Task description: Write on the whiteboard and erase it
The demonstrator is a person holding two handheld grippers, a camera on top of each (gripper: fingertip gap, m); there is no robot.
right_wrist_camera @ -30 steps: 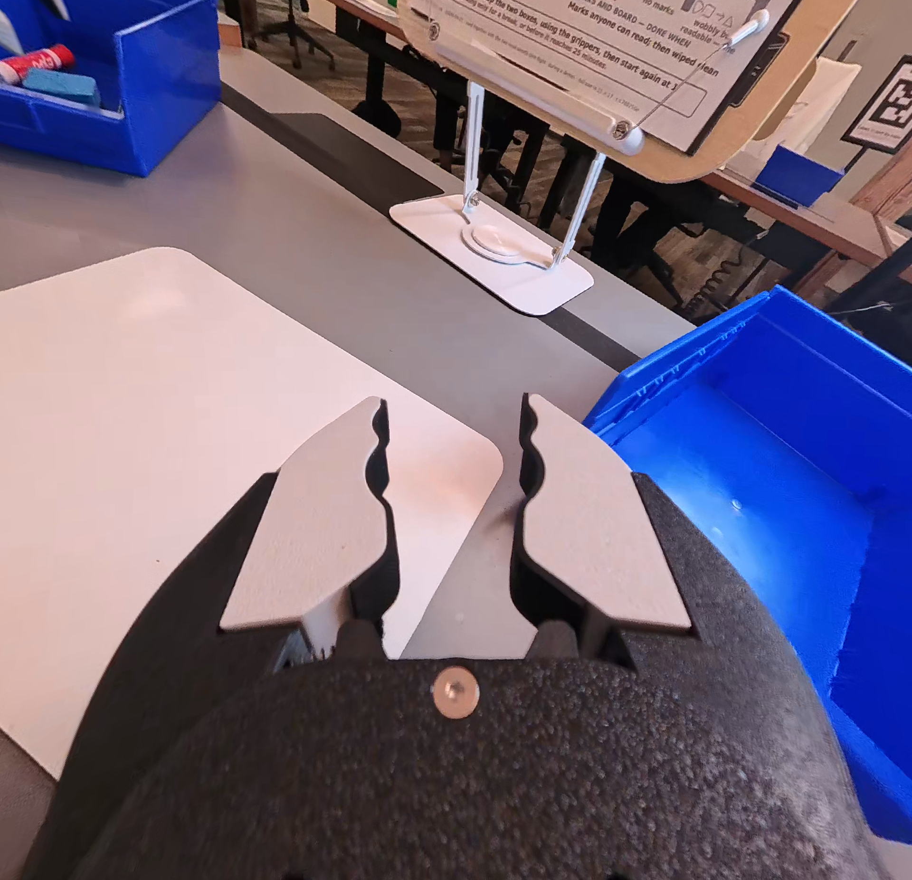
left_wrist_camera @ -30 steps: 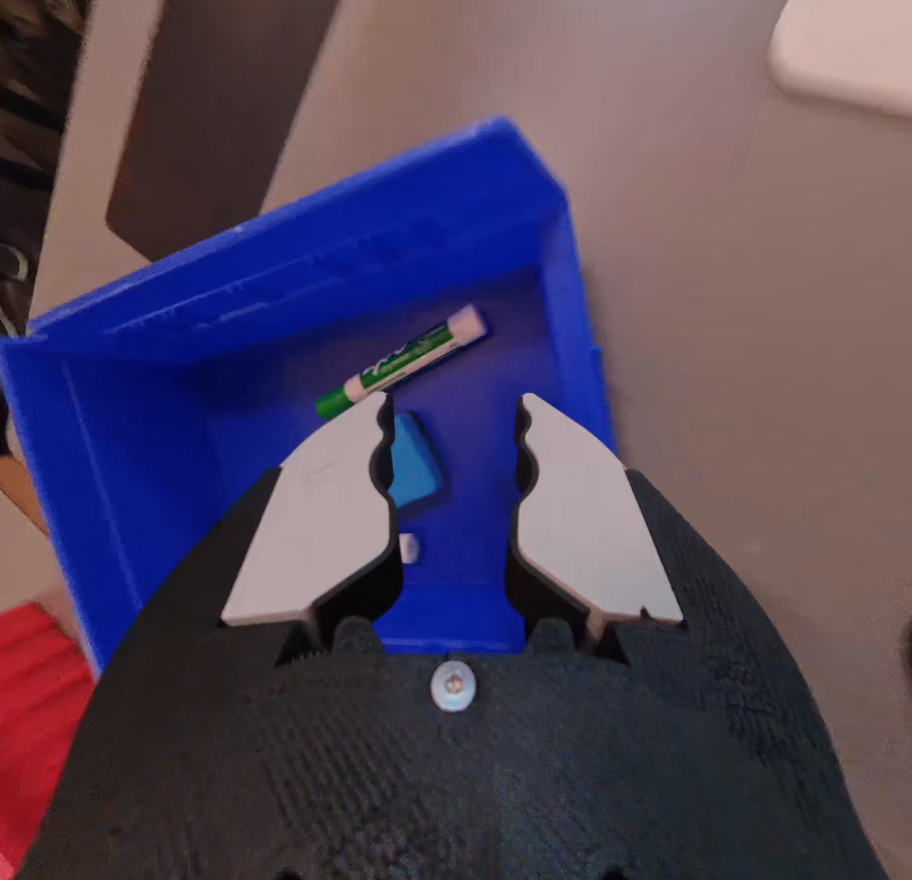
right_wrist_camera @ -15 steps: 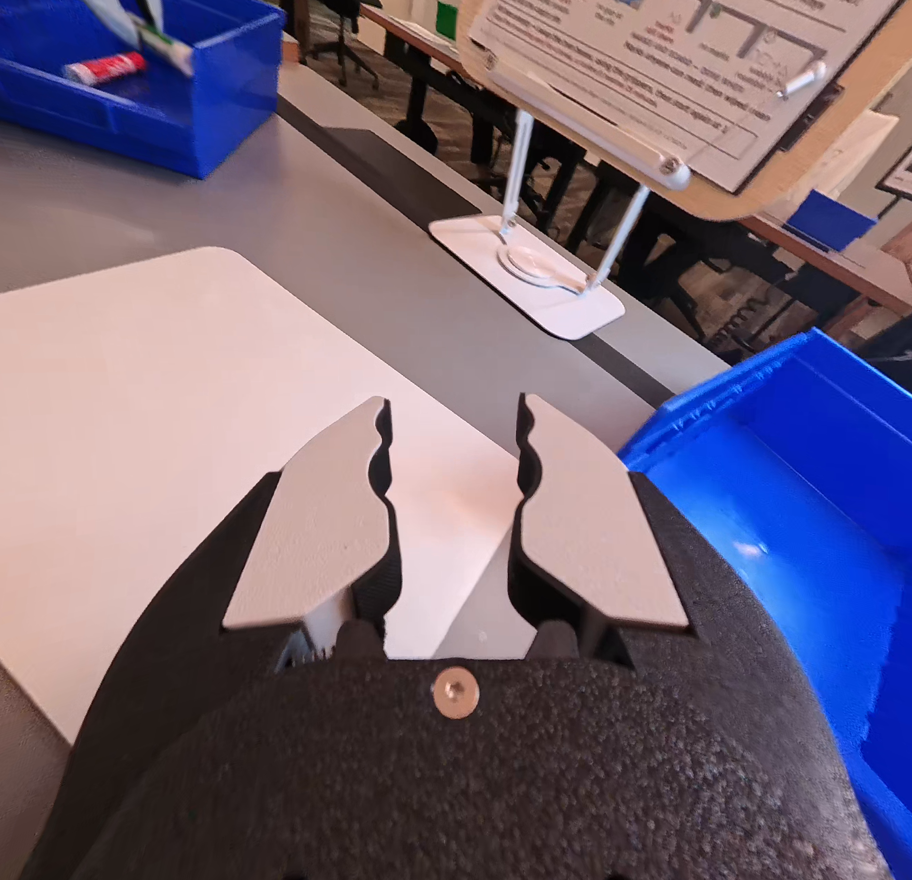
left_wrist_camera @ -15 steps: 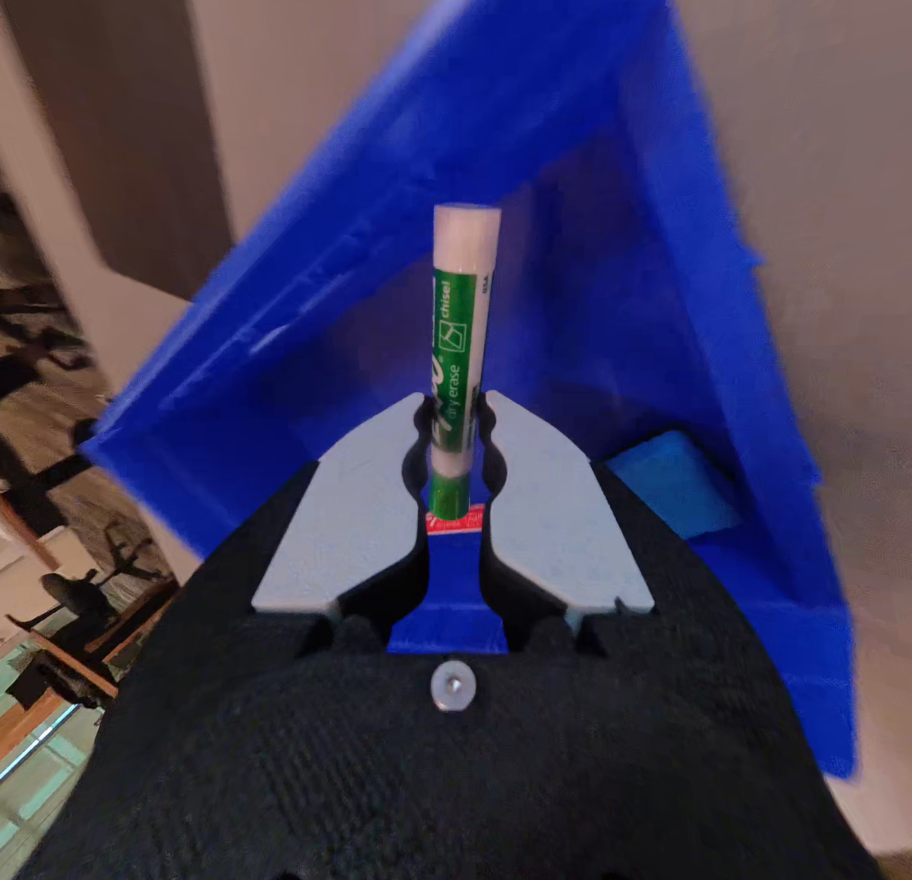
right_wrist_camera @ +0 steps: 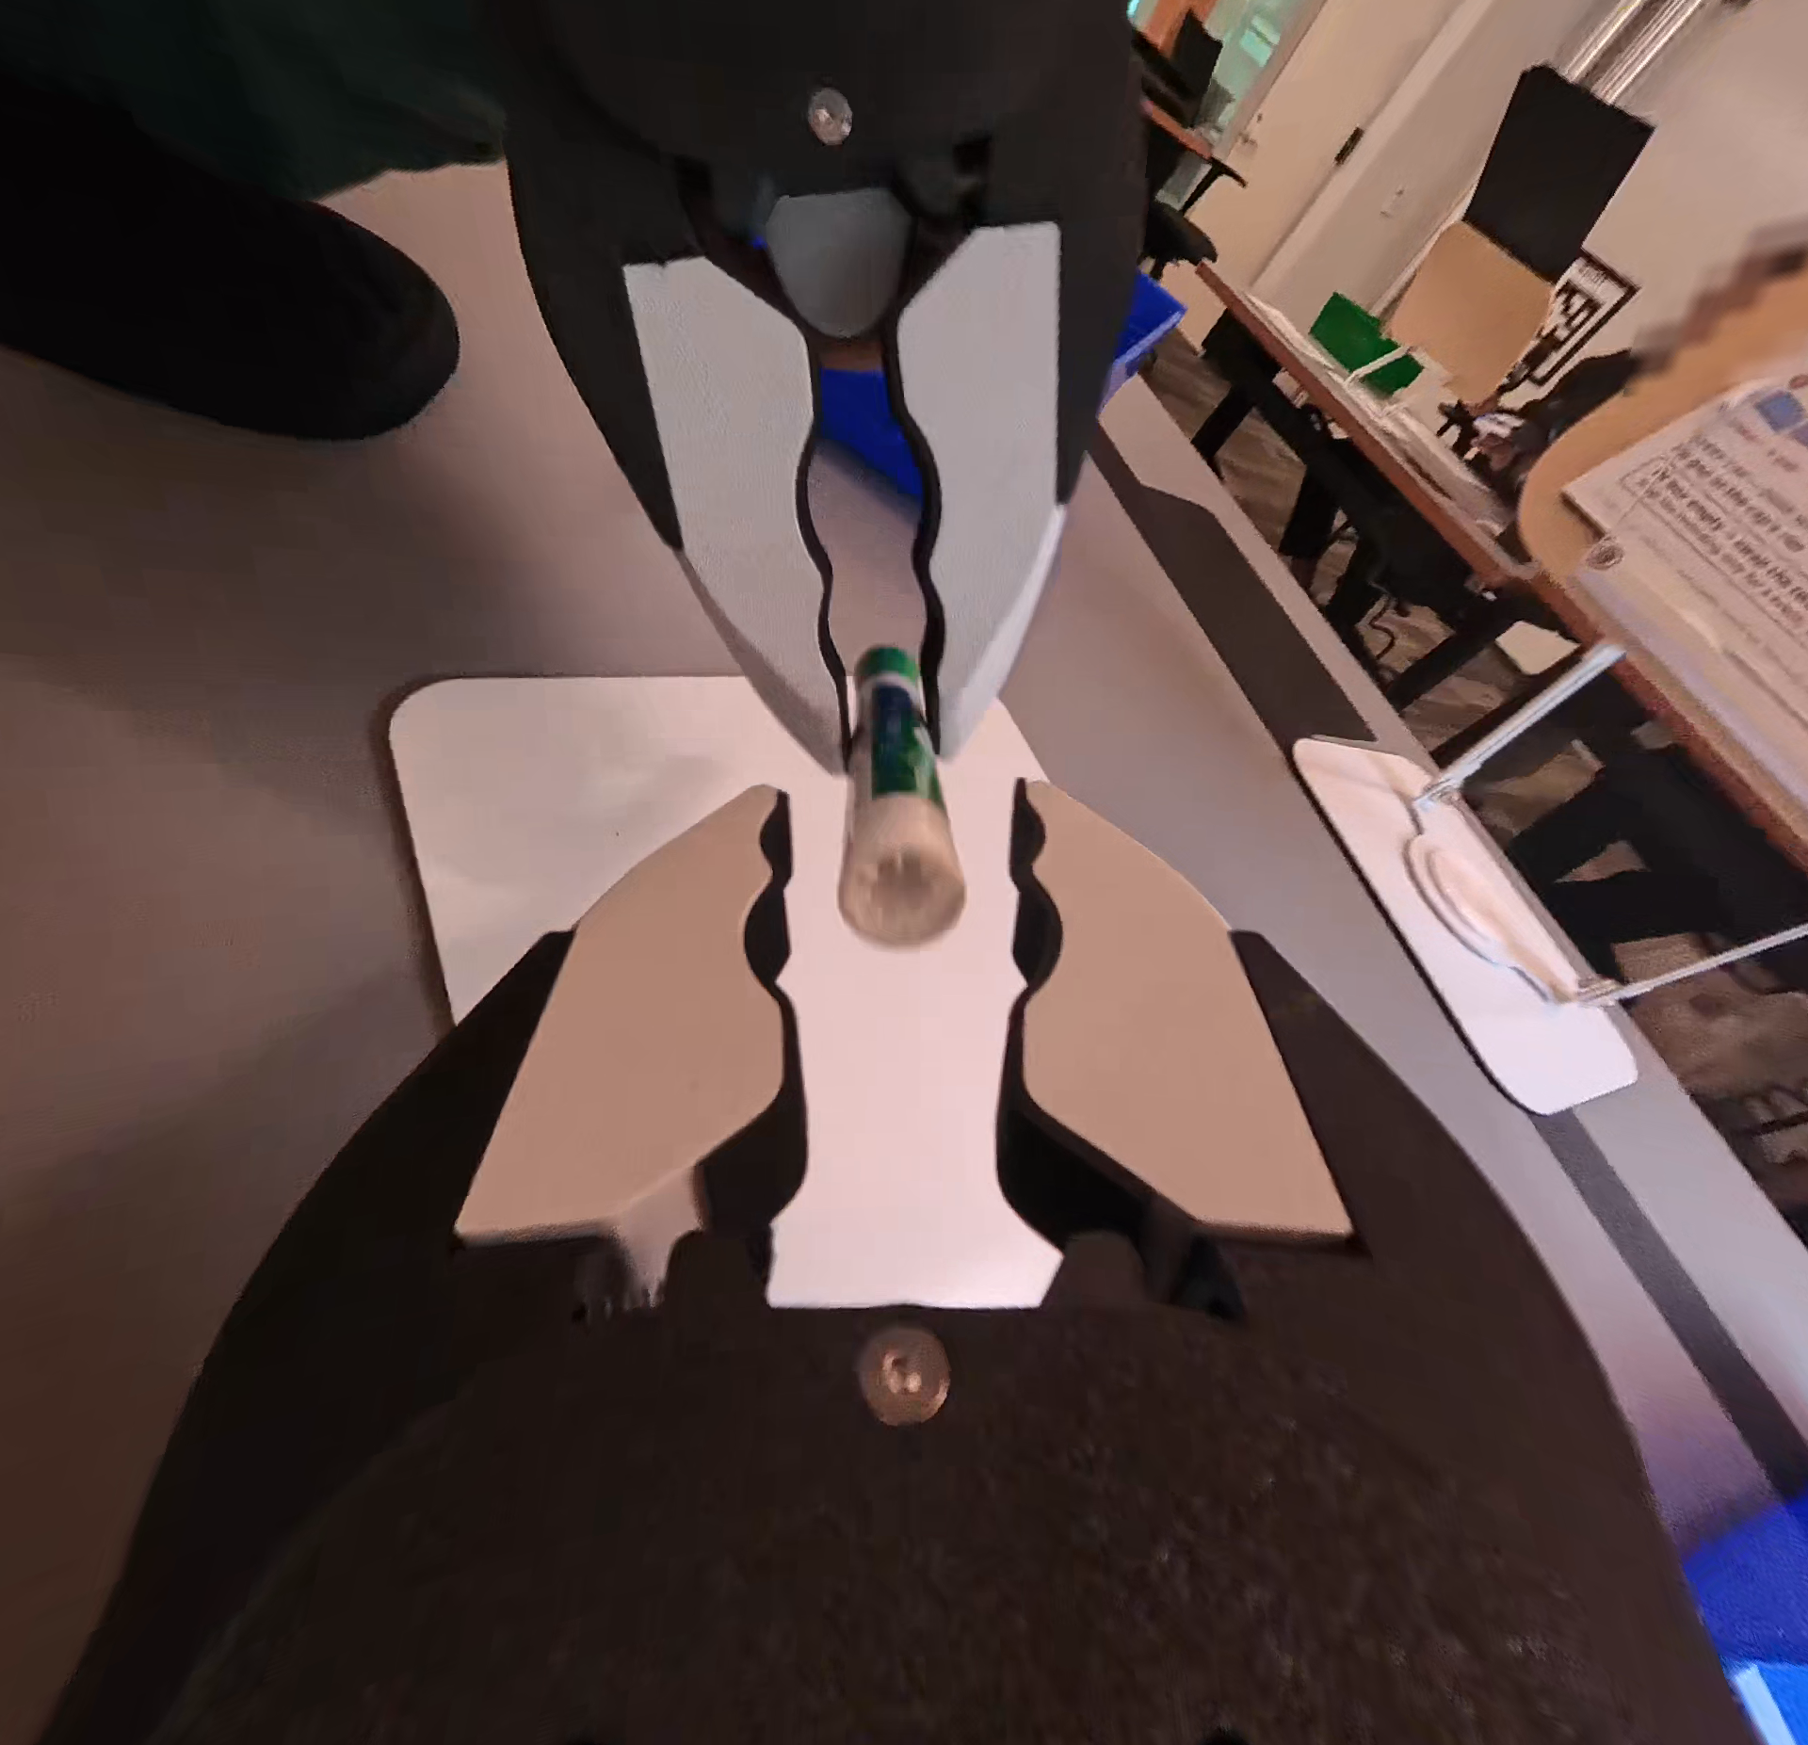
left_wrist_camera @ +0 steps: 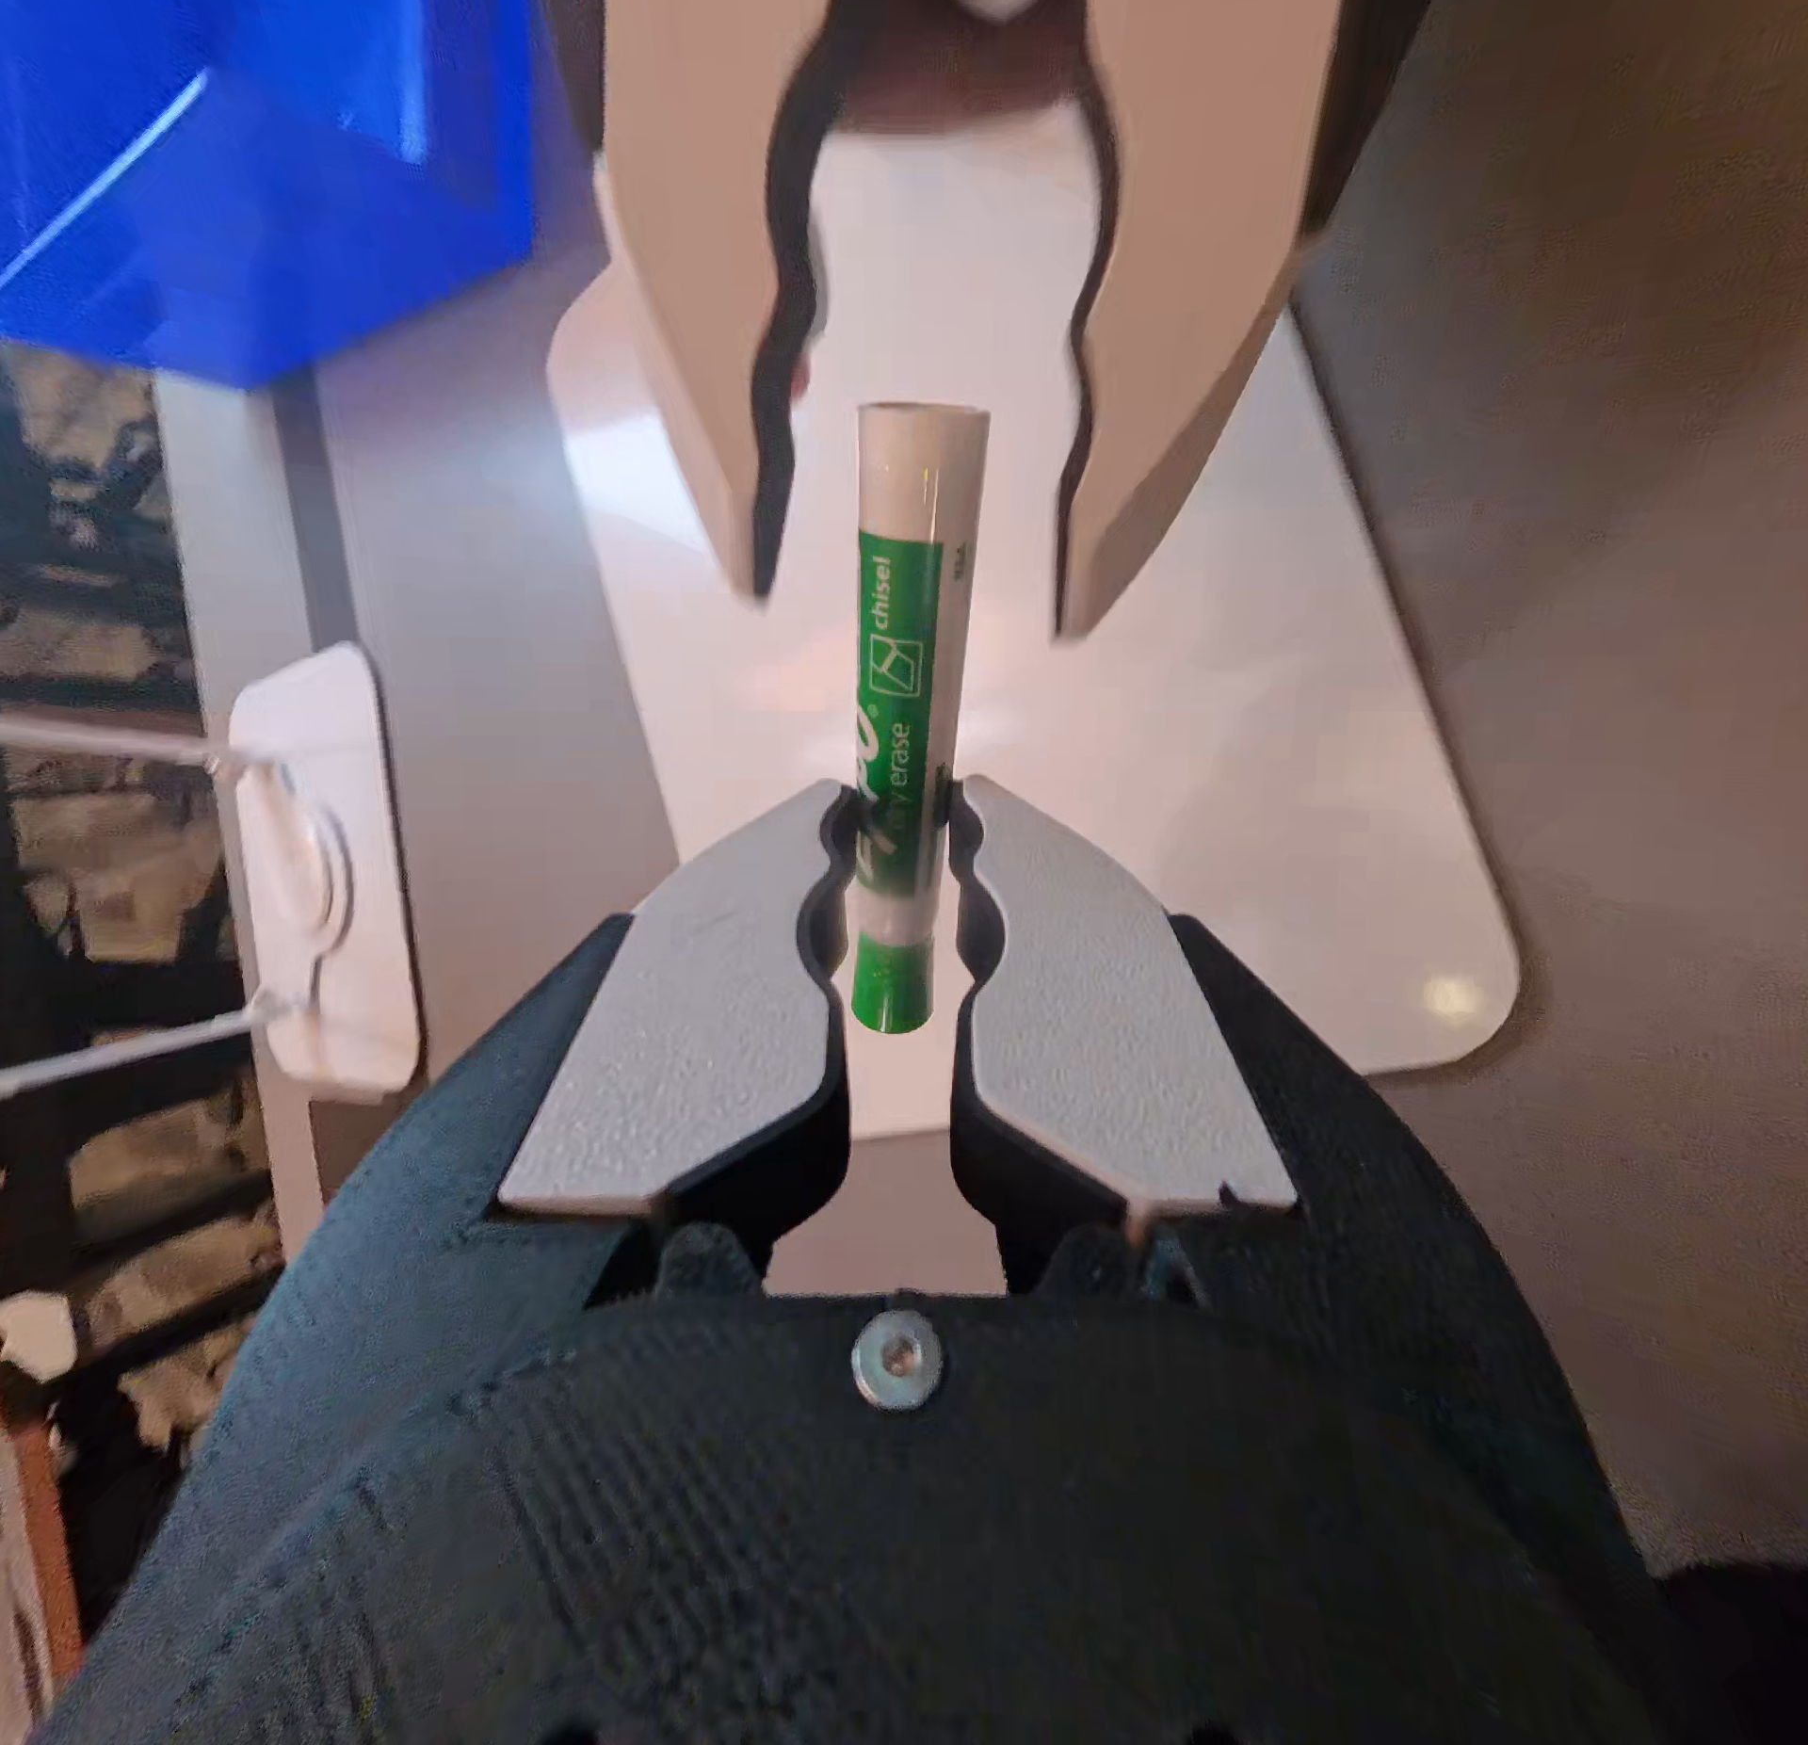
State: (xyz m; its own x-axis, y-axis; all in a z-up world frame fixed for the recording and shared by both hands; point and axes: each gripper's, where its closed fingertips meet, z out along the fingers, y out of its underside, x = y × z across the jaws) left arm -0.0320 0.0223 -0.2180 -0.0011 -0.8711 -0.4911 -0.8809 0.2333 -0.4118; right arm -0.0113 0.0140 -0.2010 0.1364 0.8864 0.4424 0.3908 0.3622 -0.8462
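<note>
My left gripper (left_wrist_camera: 898,798) is shut on a green and white dry-erase marker (left_wrist_camera: 905,680) and holds it in the air above the white whiteboard (left_wrist_camera: 1223,817). The green cap end points back toward the left palm. The white end points at my right gripper (left_wrist_camera: 915,602), which faces it. In the right wrist view the right gripper (right_wrist_camera: 900,798) is open, and the marker's white end (right_wrist_camera: 900,886) lies between its fingers without touching them. The left gripper (right_wrist_camera: 892,749) shows beyond it, over the whiteboard (right_wrist_camera: 548,798).
A blue bin (left_wrist_camera: 245,133) stands past the whiteboard's far end, and another blue bin (right_wrist_camera: 861,416) behind the left gripper. A white document stand base (right_wrist_camera: 1468,935) sits beside the board, with a clipboard of paper (right_wrist_camera: 1712,495) above. A person's dark sleeve (right_wrist_camera: 196,279) is upper left.
My left gripper closed on the marker in the blue bin, lifted it out and carried it over the whiteboard. My right gripper turned to face it and now straddles the white end.
</note>
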